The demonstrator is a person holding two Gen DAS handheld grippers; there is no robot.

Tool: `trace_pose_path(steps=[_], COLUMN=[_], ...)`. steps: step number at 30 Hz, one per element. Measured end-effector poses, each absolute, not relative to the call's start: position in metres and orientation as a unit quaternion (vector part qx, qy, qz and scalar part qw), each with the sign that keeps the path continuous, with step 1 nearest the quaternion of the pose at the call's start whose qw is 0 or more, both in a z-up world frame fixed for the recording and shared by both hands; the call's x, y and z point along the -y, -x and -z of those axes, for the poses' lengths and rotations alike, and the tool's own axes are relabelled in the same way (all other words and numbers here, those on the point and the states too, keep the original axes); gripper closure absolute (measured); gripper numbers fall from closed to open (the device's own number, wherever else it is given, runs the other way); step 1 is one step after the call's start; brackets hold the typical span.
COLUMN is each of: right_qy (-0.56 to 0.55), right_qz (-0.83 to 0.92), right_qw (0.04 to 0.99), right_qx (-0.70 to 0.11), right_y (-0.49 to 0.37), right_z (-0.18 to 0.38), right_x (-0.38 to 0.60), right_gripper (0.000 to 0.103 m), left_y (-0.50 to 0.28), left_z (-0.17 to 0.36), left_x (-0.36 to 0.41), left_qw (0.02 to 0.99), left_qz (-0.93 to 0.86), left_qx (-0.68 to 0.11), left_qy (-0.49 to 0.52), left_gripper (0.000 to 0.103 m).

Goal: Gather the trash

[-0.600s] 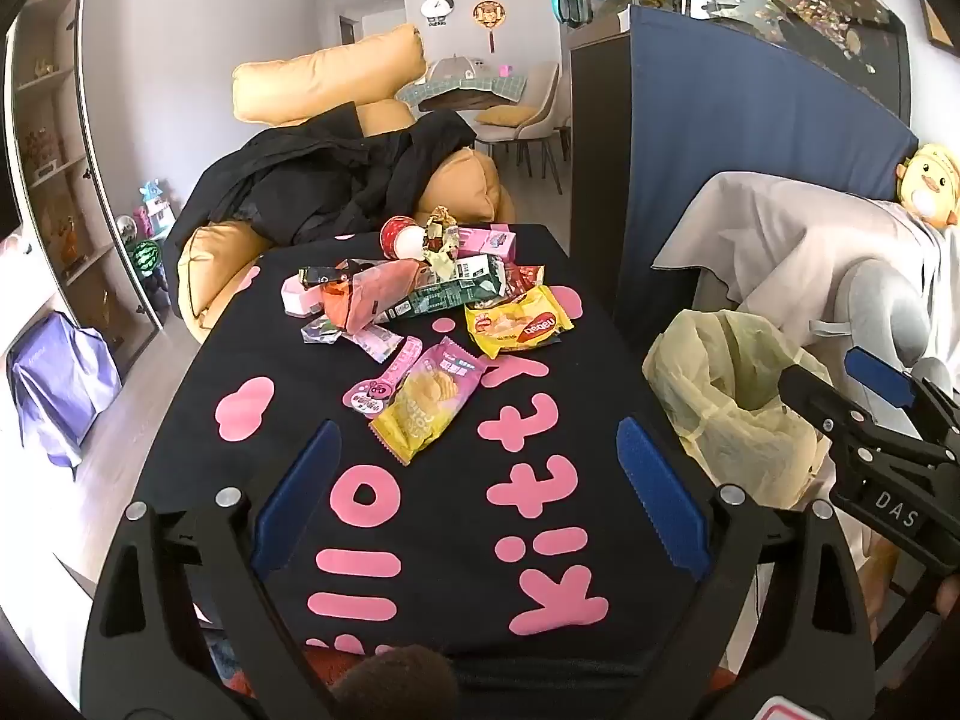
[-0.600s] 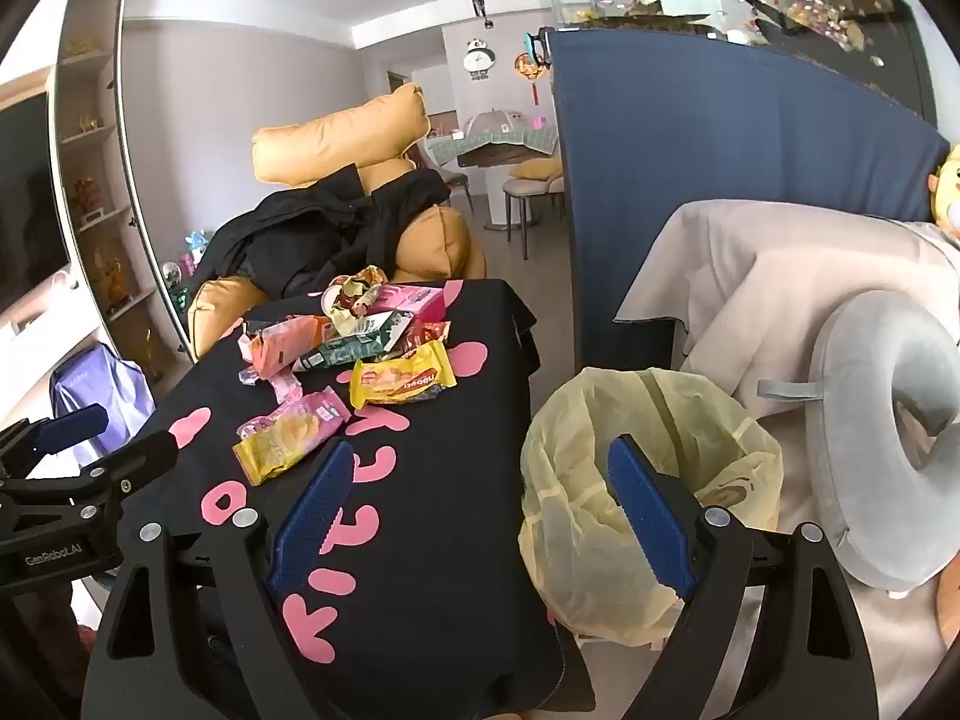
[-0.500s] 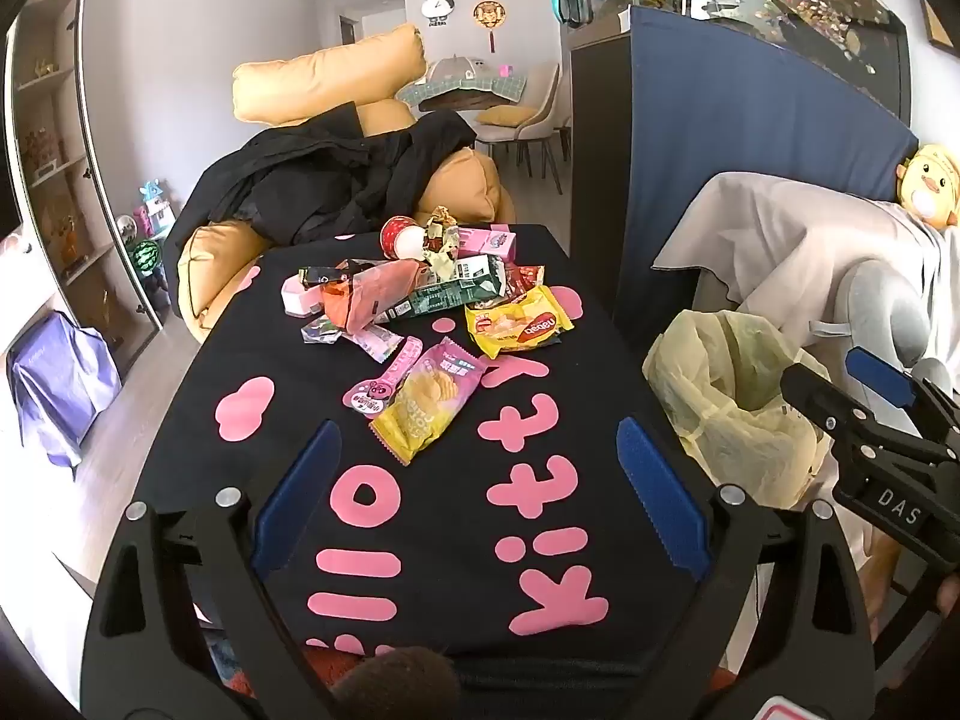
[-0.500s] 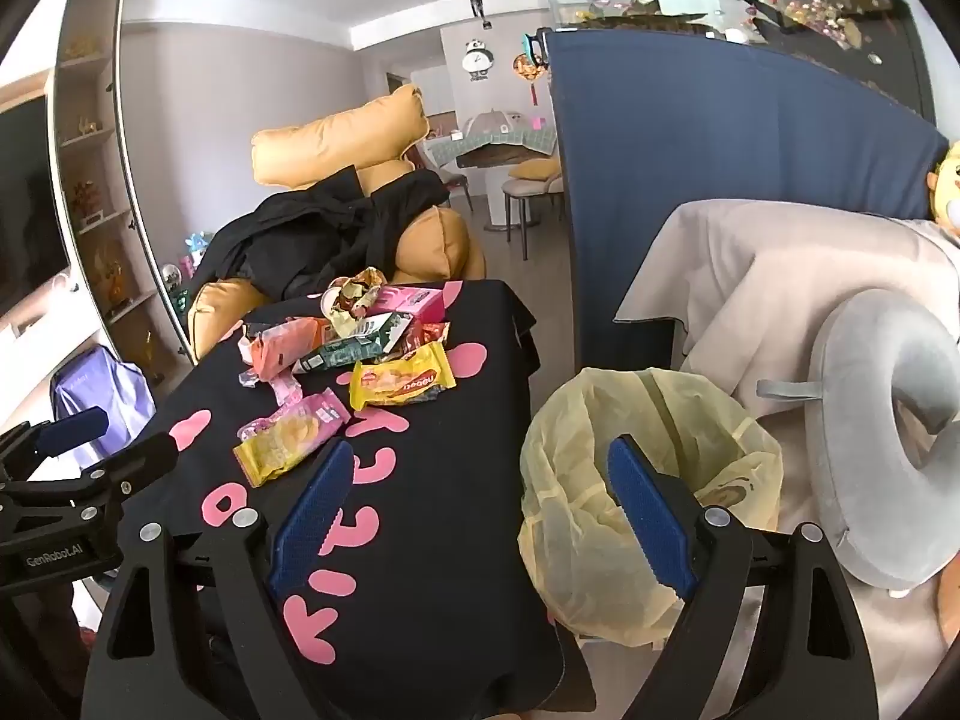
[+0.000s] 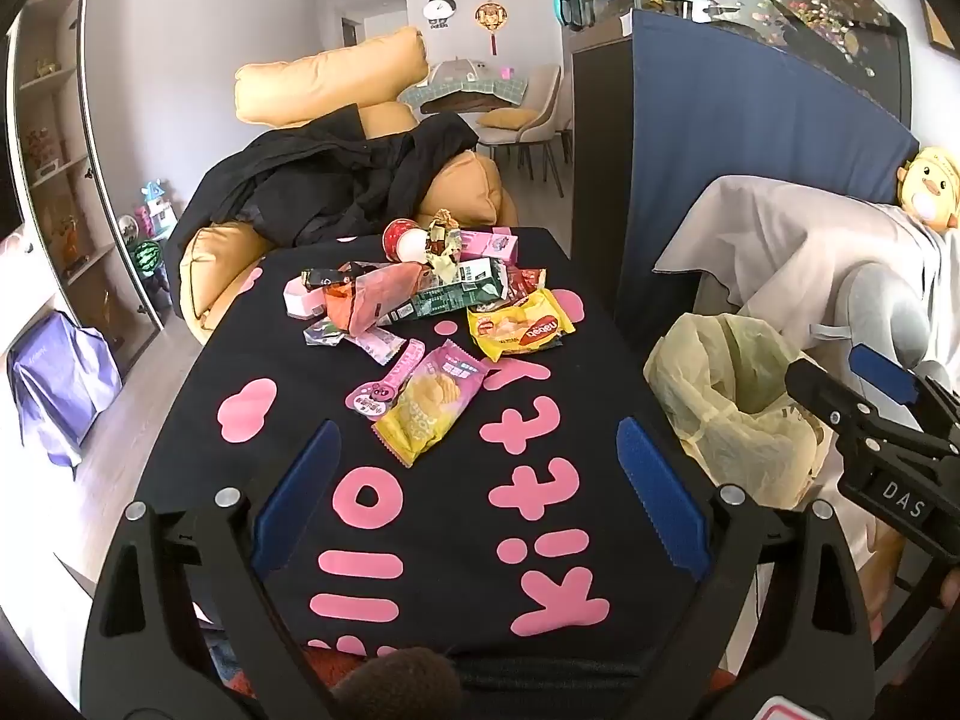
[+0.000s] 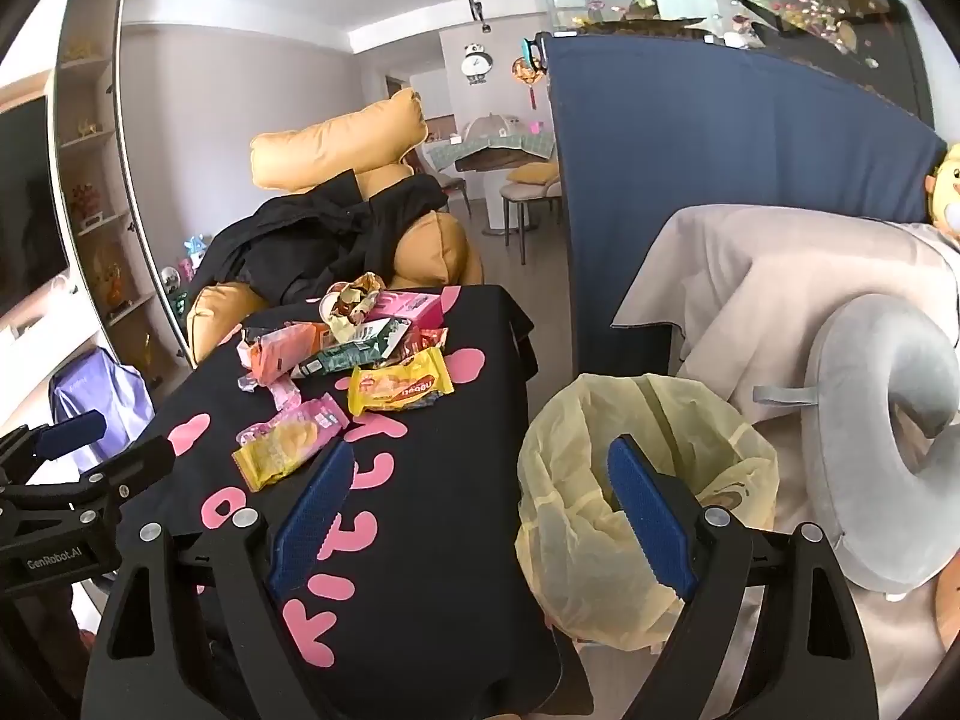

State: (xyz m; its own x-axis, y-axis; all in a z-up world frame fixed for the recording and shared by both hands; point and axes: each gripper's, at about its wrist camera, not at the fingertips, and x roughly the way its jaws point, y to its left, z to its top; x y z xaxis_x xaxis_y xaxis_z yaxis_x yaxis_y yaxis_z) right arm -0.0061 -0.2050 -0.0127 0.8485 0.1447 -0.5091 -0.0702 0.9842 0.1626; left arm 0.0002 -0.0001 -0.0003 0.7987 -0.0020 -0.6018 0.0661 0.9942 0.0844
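A heap of snack wrappers (image 5: 420, 294) lies at the far end of a table under a black cloth (image 5: 444, 516) with pink letters. Nearest to me lies a pink-and-yellow chip bag (image 5: 429, 411), with a yellow wrapper (image 5: 519, 330) behind it. My left gripper (image 5: 477, 468) hovers open over the cloth's near half, short of the chip bag. A yellow trash bag (image 6: 648, 480) stands open to the right of the table. My right gripper (image 6: 477, 495) is open too, its right finger over the bag's mouth, its left finger over the table edge. Nothing is between either pair of fingers.
An orange sofa with a black coat (image 5: 336, 180) stands behind the table. A blue partition (image 6: 690, 180) rises at the right. A beige covered seat (image 6: 768, 276) and a grey neck pillow (image 6: 888, 420) sit beside the trash bag. A purple bag (image 5: 54, 372) lies on the floor at left.
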Motion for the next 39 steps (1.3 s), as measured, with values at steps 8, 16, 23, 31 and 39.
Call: trace_pose_path(steps=[8, 16, 23, 31, 39], right_qy=[-0.068, -0.069, -0.068, -0.069, -0.071], right_qz=[-0.058, -0.058, -0.058, -0.058, -0.056], right_qw=[0.959, 0.958, 0.958, 0.958, 0.958], right_qx=[-0.271, -0.272, -0.272, -0.274, -0.273], right_y=[0.0059, 0.0058, 0.0053, 0.0048, 0.0049], right_z=[0.0149, 0.0157, 0.0154, 0.0168, 0.0171], right_x=[0.2030, 0.2031, 0.2038, 0.2043, 0.2067], right_gripper=[0.020, 0.020, 0.020, 0.020, 0.020], left_y=[0.0001, 0.0002, 0.0001, 0.0001, 0.0001], left_z=[0.0001, 0.0000, -0.0001, 0.0000, -0.0001], left_x=[-0.0001, 0.0000, -0.0001, -0.0001, -0.0002], left_qw=[0.947, 0.947, 0.947, 0.947, 0.947], left_qz=[0.018, 0.018, 0.018, 0.018, 0.018], left_qx=[-0.316, -0.316, -0.316, -0.316, -0.316], left_qy=[-0.050, -0.050, -0.050, -0.050, -0.050], left_gripper=[0.013, 0.014, 0.014, 0.014, 0.014])
